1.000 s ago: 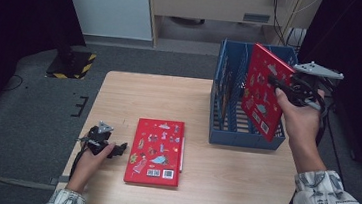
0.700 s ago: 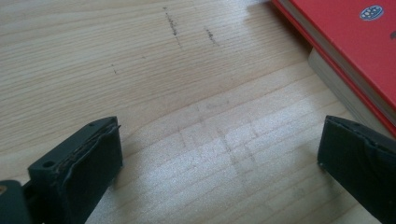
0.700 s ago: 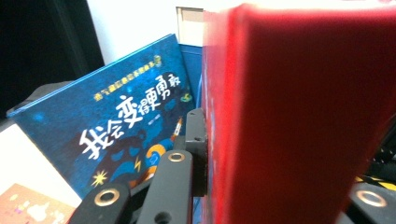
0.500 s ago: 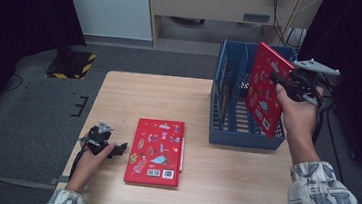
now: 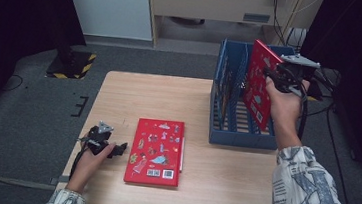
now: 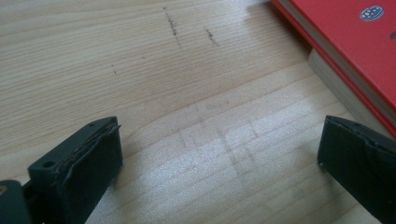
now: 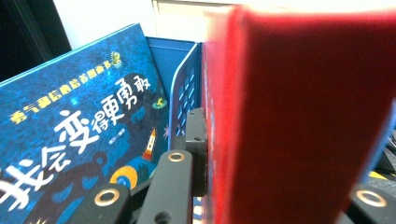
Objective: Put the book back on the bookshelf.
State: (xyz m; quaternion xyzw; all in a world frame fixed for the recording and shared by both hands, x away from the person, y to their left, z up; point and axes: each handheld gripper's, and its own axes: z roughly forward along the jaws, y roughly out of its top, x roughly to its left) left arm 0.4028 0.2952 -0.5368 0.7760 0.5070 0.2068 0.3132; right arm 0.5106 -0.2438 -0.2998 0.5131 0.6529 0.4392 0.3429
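A red book (image 5: 257, 86) is held upright and tilted over the blue slotted rack (image 5: 238, 133), with my right gripper (image 5: 271, 76) shut on its upper edge. In the right gripper view the red book (image 7: 303, 116) stands close in front, and a jaw presses its left face. A second red book (image 5: 154, 152) with picture stickers lies flat on the wooden table (image 5: 149, 99). My left gripper (image 5: 120, 149) rests on the table just left of it, open and holding nothing. In the left gripper view my left gripper (image 6: 219, 172) has wide-set jaws, and the flat book's corner (image 6: 345, 46) lies ahead to the right.
A blue book with white lettering (image 7: 70, 130) stands in the rack beside a blue divider (image 7: 187, 93). The rack sits at the table's right side. Bare wood lies between the flat book and the rack. Cables hang at the far right (image 5: 320, 90).
The right hand has carried the red book to the left, over the rack's slots. The left hand and the flat book have not moved.
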